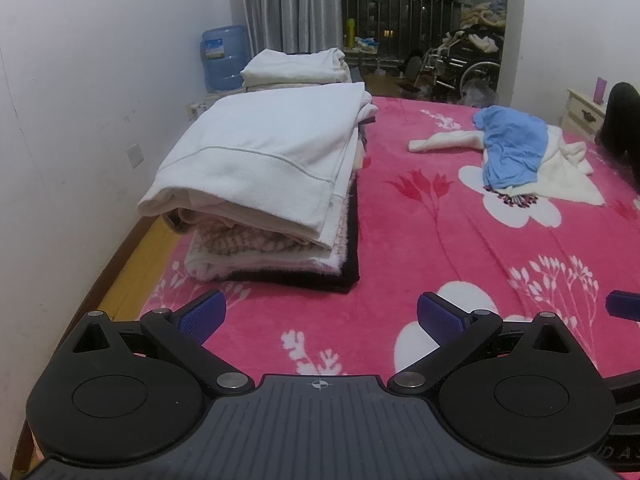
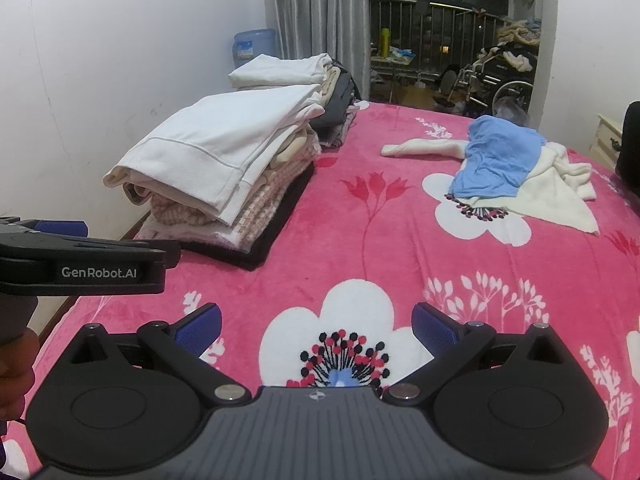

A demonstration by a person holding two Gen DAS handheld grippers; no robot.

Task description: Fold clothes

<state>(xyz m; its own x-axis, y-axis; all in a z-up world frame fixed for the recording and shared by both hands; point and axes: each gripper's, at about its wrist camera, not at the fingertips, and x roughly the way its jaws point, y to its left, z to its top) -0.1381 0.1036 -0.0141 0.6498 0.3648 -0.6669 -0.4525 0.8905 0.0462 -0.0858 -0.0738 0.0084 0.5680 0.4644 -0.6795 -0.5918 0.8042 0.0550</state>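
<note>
On bed (image 1: 440, 240), 2 grippers, jaws apart

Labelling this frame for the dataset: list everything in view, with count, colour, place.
blanket: 1, pink with white flowers, covers the bed
near stack: 1, folded, white on top, bed's left edge
far stack: 1, folded, white on top, behind the near stack
blue garment: 1, unfolded, far right, on the cream garment
cream garment: 1, unfolded, far right
water jug: 1, blue, by the left wall
curtain: 1, grey, back
wheelchair: 1, back right
nightstand: 1, cream, right
left gripper: open, empty, above the blanket
right gripper: open, empty, above the blanket
</note>
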